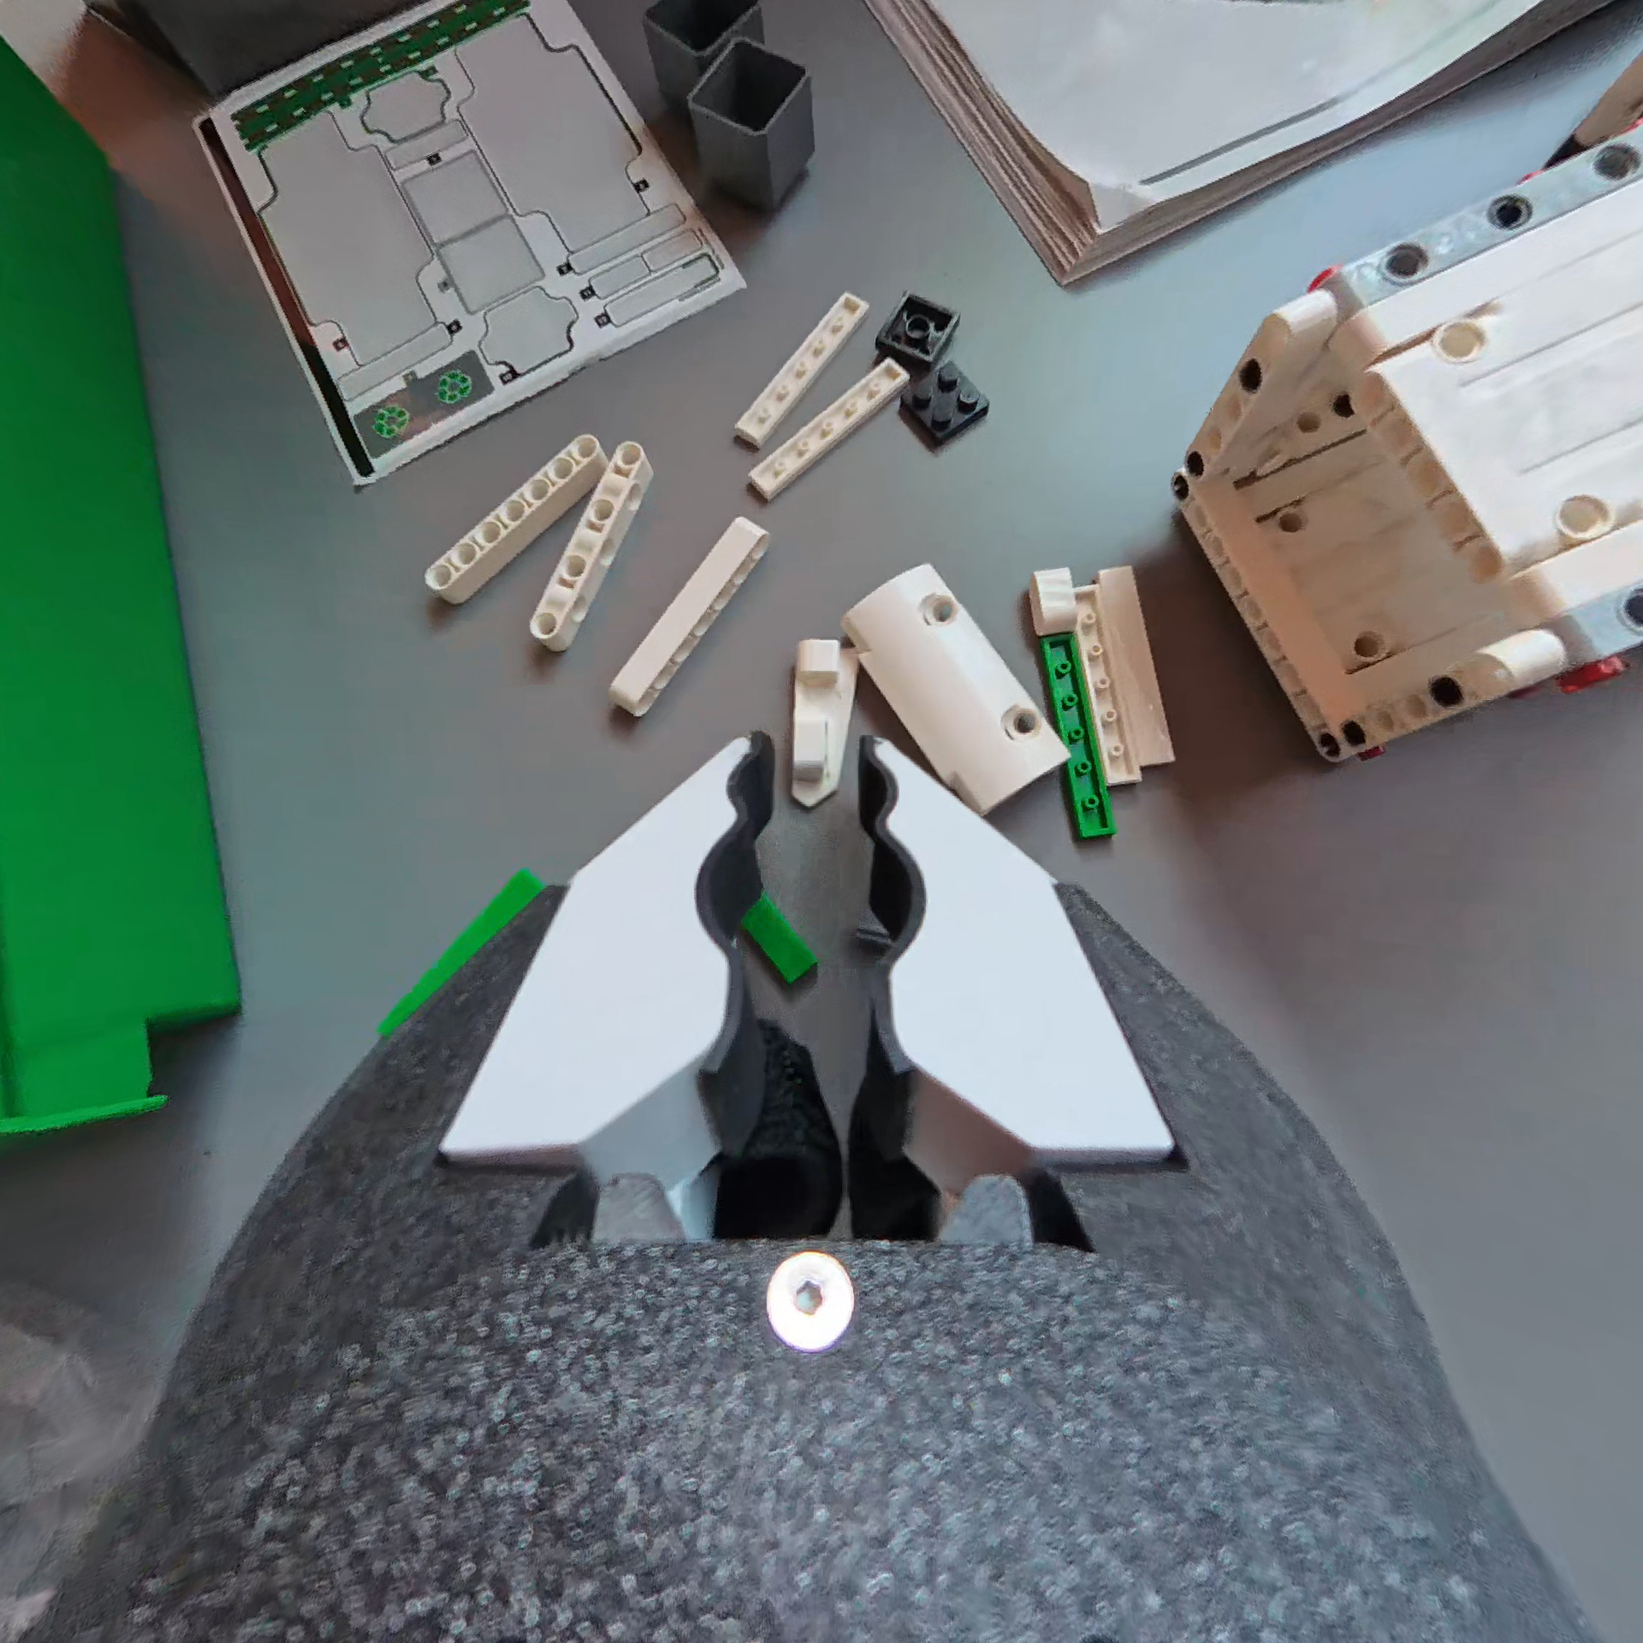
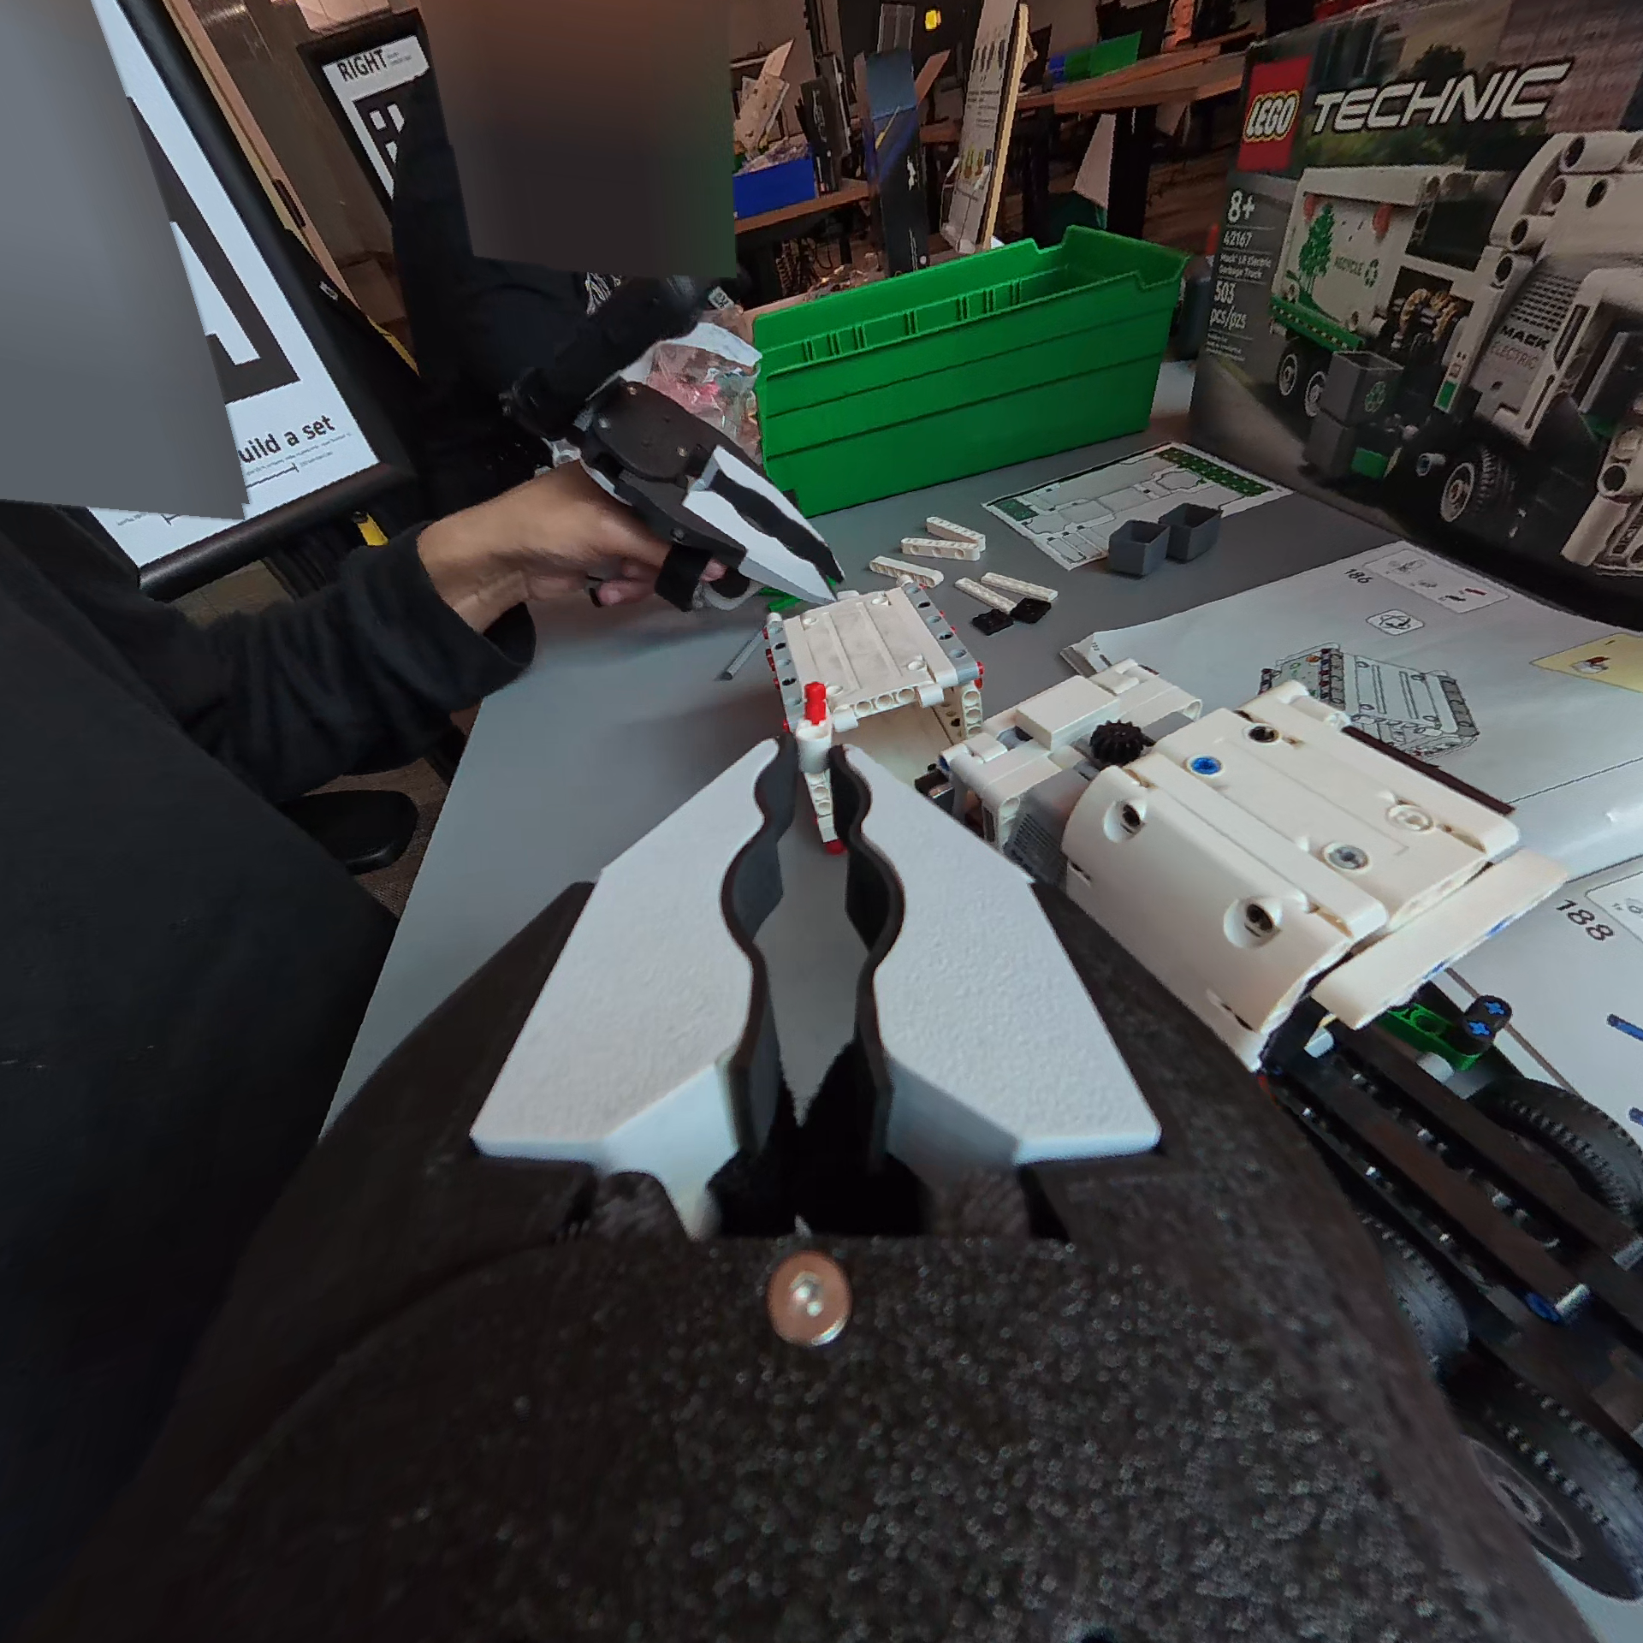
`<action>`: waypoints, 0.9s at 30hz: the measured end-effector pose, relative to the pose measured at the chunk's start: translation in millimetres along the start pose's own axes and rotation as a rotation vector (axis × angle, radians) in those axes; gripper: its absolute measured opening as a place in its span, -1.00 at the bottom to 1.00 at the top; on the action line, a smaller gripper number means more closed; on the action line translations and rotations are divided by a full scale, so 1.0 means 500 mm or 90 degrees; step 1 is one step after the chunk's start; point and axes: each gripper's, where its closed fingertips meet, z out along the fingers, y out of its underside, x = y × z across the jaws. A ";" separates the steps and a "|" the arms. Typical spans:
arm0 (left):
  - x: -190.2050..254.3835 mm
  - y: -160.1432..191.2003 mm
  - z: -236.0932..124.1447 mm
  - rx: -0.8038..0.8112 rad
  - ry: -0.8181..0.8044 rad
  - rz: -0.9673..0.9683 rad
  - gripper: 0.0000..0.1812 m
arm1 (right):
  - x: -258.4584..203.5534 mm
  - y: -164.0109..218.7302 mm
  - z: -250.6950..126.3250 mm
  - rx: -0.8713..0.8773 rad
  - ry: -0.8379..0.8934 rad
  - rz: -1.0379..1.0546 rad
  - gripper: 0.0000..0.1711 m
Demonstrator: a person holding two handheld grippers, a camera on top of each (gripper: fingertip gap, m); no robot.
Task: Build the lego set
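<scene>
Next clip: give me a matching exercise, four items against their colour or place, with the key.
Items
1. bin
2. two cups
3. curved panel
4. two small square plates

Descriptions
A. black, beside two thin white plates
B. white, just right of the left gripper tips
C. green, at the far edge of the table
D. grey, next to the sticker sheet

Pairs: 1-C, 2-D, 3-B, 4-A
</scene>
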 end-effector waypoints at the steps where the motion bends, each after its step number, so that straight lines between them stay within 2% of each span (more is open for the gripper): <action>1: 0.001 -0.001 -0.011 0.003 0.000 0.002 -0.81 | 0.001 -0.002 -0.001 0.002 0.003 -0.002 -0.94; 6: 0.049 -0.046 -0.110 0.087 0.066 -0.002 -0.78 | 0.008 -0.017 -0.012 0.017 0.025 -0.012 -0.94; 8: 0.123 -0.074 -0.152 0.131 0.162 0.022 -0.78 | 0.011 -0.023 -0.017 0.025 0.031 -0.009 -0.94; 11: 0.288 -0.076 -0.195 0.138 0.368 0.085 -0.87 | 0.019 -0.026 -0.022 0.033 0.039 -0.008 -0.94; 13: 0.368 -0.058 -0.185 0.104 0.431 0.107 -0.85 | 0.028 -0.023 -0.023 0.035 0.042 0.003 -0.94; 17: 0.441 -0.005 -0.115 -0.003 0.440 0.117 -0.78 | 0.042 -0.018 -0.024 0.043 0.040 0.031 -0.93; 22: 0.436 0.017 -0.068 -0.123 0.417 0.077 -0.83 | 0.050 -0.011 -0.022 0.041 0.038 0.050 -0.93; 27: 0.463 0.005 -0.083 -0.141 0.456 0.127 -0.82 | 0.041 -0.016 -0.021 0.042 0.033 0.044 -0.93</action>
